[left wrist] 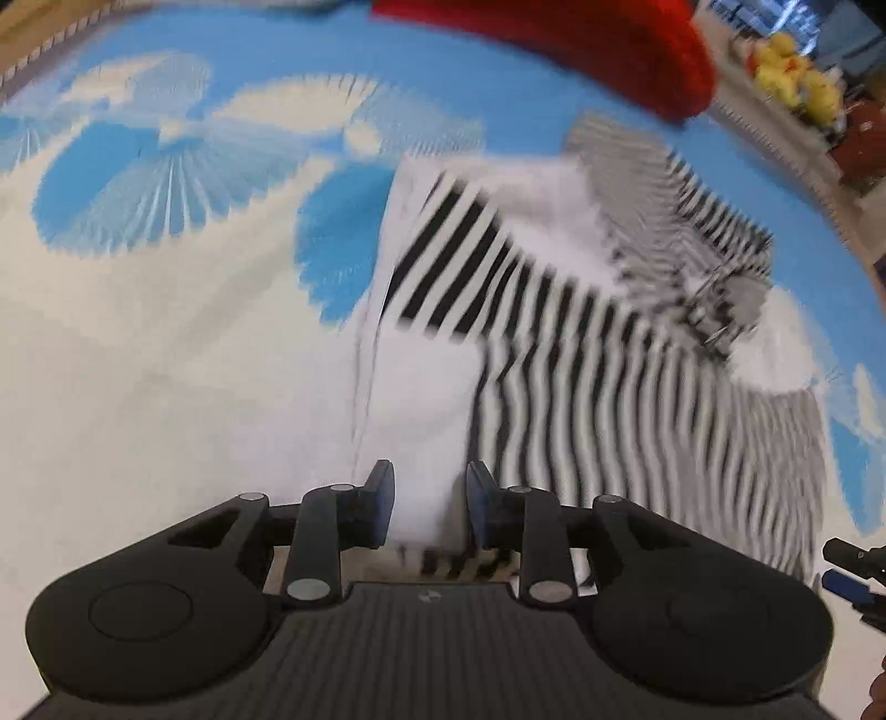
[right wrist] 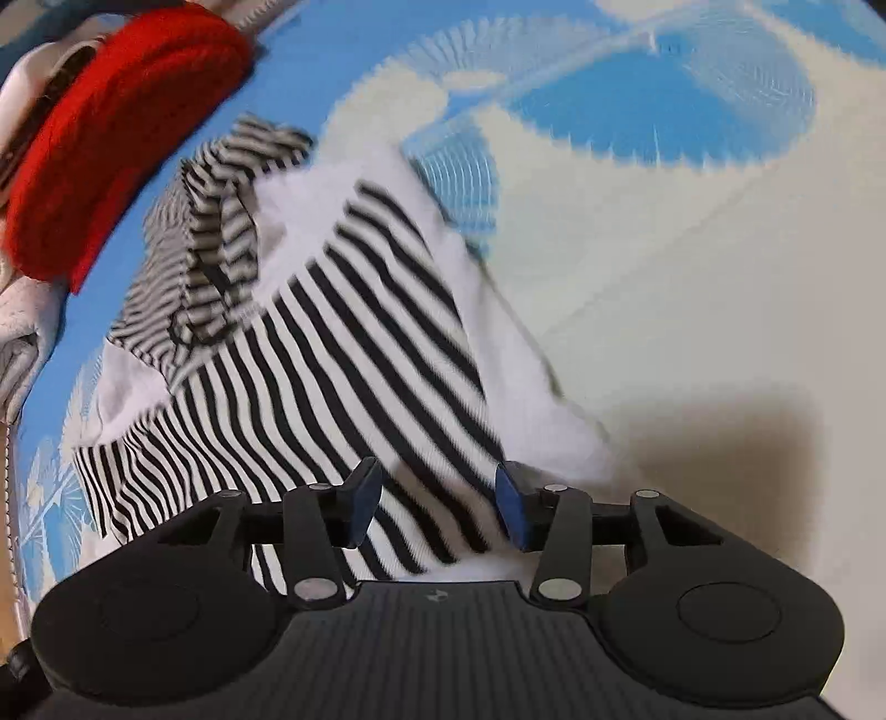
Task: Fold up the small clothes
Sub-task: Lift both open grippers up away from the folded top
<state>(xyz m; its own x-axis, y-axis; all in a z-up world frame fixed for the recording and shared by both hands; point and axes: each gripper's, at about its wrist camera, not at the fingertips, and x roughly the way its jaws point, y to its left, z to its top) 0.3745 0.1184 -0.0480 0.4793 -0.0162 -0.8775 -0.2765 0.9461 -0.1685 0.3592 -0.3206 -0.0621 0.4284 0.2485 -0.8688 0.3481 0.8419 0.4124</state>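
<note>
A small black-and-white striped cotton garment with white panels [left wrist: 581,343] lies rumpled on a blue-and-cream patterned mat [left wrist: 166,332], a fuzzy red fabric item [left wrist: 581,44] beyond it. The left gripper [left wrist: 429,507] hovers with jaws parted around a white fold, though whether it pinches the cloth cannot be told. The right gripper [right wrist: 437,507] stands open over the striped hem.

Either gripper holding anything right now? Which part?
Neither: both stand open. Left gripper straddles the striped shirt's white edge; right gripper straddles its striped hem.
</note>
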